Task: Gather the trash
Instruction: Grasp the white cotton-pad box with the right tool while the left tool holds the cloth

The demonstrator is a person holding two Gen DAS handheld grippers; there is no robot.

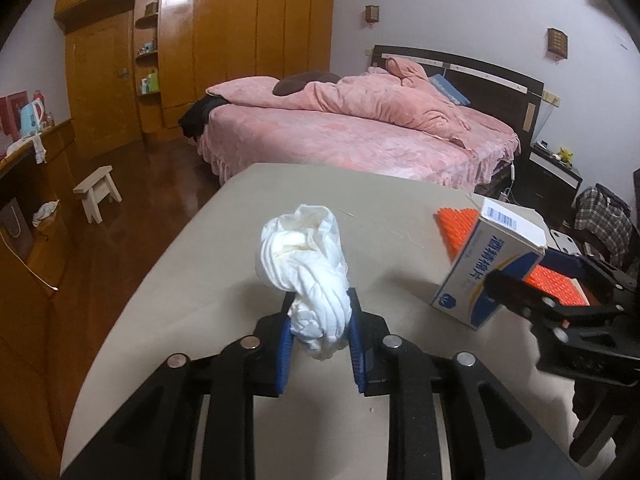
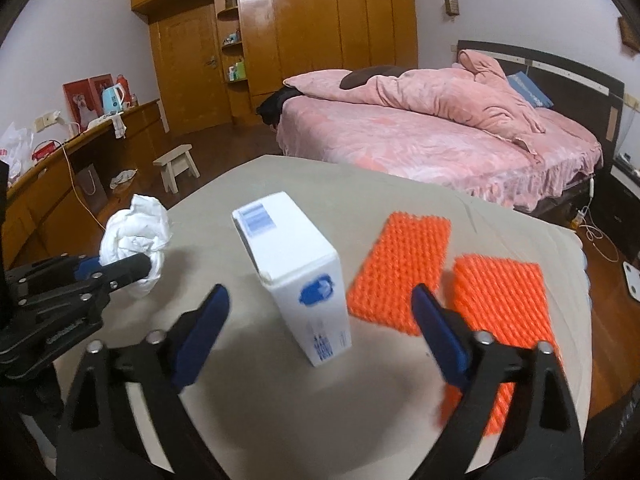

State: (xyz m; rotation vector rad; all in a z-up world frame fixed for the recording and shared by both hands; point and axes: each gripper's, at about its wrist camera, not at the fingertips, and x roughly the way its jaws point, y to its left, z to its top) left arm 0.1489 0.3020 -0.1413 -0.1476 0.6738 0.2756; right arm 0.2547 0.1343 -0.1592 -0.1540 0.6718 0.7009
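Note:
A crumpled white tissue wad (image 1: 308, 264) is pinched between the blue pads of my left gripper (image 1: 318, 308), which is shut on its lower part. In the right wrist view the tissue wad (image 2: 136, 228) and left gripper (image 2: 140, 266) are at the left, over the beige table (image 2: 320, 192). A white and blue carton box (image 2: 296, 256) stands upright on the table. My right gripper (image 2: 320, 292) is open and straddles the box, with a gap on each side. The left wrist view shows the box (image 1: 480, 264) and right gripper (image 1: 524, 276) at the right.
Two orange knitted mats (image 2: 400, 268) (image 2: 504, 304) lie on the table right of the box. Beyond the table's far edge are a pink bed (image 2: 440, 136), a small white stool (image 2: 178, 166), a wooden wardrobe (image 2: 312, 24) and a long sideboard (image 2: 60, 168) along the left wall.

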